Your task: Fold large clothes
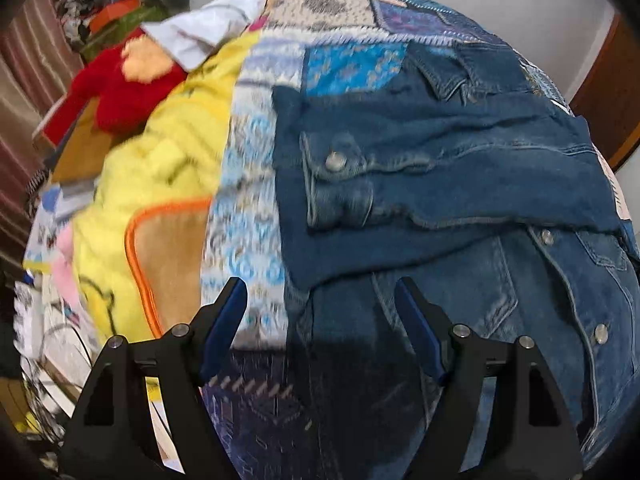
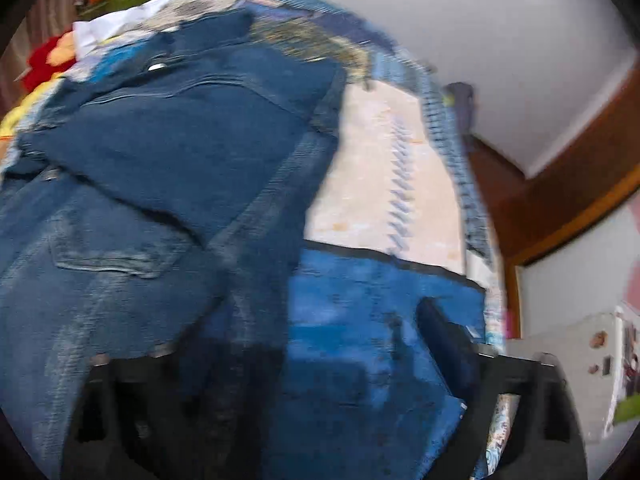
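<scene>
A blue denim jacket (image 1: 440, 160) lies spread on a patchwork quilt (image 1: 256, 160), with one sleeve folded across its buttoned front. My left gripper (image 1: 320, 286) hovers open over the jacket's near left edge, and nothing sits between its blue pads. The right wrist view is blurred. There the same jacket (image 2: 160, 160) fills the left half, and the quilt (image 2: 380, 160) shows beige and blue patches beside it. My right gripper (image 2: 296, 340) stands wide open above the jacket's right edge and the blue patch. Only its right finger (image 2: 440, 328) shows clearly.
A yellow blanket (image 1: 168, 140), a red plush toy (image 1: 120, 88) and a white cloth (image 1: 208, 28) lie left of the jacket. Papers and clutter (image 1: 52, 320) crowd the near left. A brown wooden frame (image 2: 560, 200) and a grey wall stand to the right.
</scene>
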### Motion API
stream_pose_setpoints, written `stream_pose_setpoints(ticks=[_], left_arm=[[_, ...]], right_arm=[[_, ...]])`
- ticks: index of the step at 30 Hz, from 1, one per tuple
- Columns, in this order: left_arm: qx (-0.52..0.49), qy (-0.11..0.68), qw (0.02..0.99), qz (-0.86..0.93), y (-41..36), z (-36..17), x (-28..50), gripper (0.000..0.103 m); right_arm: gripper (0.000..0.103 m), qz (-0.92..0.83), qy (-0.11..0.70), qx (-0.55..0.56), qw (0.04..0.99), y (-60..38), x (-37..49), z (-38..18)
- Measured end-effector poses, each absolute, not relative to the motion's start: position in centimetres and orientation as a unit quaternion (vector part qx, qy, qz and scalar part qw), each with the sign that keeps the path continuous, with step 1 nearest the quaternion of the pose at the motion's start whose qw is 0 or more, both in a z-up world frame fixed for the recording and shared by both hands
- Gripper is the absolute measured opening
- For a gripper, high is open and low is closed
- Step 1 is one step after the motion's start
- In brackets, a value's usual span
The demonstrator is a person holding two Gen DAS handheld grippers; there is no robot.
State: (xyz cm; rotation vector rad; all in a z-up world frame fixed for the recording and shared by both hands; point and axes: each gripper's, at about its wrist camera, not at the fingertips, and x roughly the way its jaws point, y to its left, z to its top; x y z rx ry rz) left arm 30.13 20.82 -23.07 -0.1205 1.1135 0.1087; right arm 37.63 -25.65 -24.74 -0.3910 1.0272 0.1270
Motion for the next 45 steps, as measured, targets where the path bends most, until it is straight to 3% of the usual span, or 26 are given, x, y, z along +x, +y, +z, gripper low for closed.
stream_pose_setpoints(ticks=[6, 16, 18, 22, 27, 29, 30, 31, 33, 34, 36, 38, 45], left_arm=[[-0.089, 0.536, 0.837, 0.064, 22.6, -23.0, 27.8, 0.076], [-0.176, 0.560, 0.809, 0.037, 22.6, -25.0, 22.8, 0.076], [-0.190, 0.570, 0.799, 0.032, 22.5, -26.1, 22.2, 0.076], [-0.231, 0.594, 0.770, 0.019, 22.5, -28.3, 20.8, 0.076], [-0.286, 0.609, 0.740, -0.015, 21.9, -30.1, 19.7, 0.076], [-0.285, 0.610, 0.739, -0.025, 21.1, -30.2, 19.7, 0.075], [-0.281, 0.608, 0.742, -0.029, 20.6, -30.1, 19.7, 0.072], [-0.278, 0.606, 0.744, -0.035, 20.2, -29.9, 19.7, 0.062], [-0.271, 0.606, 0.747, -0.040, 19.4, -29.4, 20.0, 0.055], [-0.262, 0.604, 0.752, -0.040, 19.1, -29.1, 20.1, 0.041], [-0.242, 0.602, 0.760, -0.038, 18.4, -28.2, 20.6, 0.024], [-0.228, 0.587, 0.776, -0.043, 17.9, -26.5, 21.2, 0.023], [-0.194, 0.492, 0.846, -0.060, 16.9, -17.7, 24.7, 0.022]], right_arm=[[0.095, 0.081, 0.533, -0.088, 0.838, -28.4, 37.9, -23.7], [0.094, 0.136, 0.511, 0.058, 0.847, -29.3, 32.8, -19.8], [0.091, 0.141, 0.513, 0.072, 0.843, -29.2, 31.8, -20.1], [0.069, 0.152, 0.539, 0.088, 0.824, -28.9, 30.4, -21.6], [0.068, 0.186, 0.525, 0.097, 0.825, -27.7, 29.0, -22.1], [0.058, 0.193, 0.523, 0.086, 0.826, -26.7, 28.9, -21.9], [0.056, 0.192, 0.524, 0.076, 0.826, -26.2, 29.0, -21.8], [0.050, 0.194, 0.526, 0.074, 0.825, -25.9, 29.1, -21.7], [0.043, 0.202, 0.532, 0.085, 0.818, -25.8, 29.6, -21.6], [0.036, 0.205, 0.536, 0.093, 0.814, -25.8, 29.9, -21.6], [0.029, 0.211, 0.545, 0.108, 0.804, -26.0, 30.6, -21.6], [0.022, 0.226, 0.549, 0.114, 0.797, -26.0, 31.2, -21.3], [0.018, 0.256, 0.505, 0.112, 0.816, -24.9, 33.9, -17.8]])
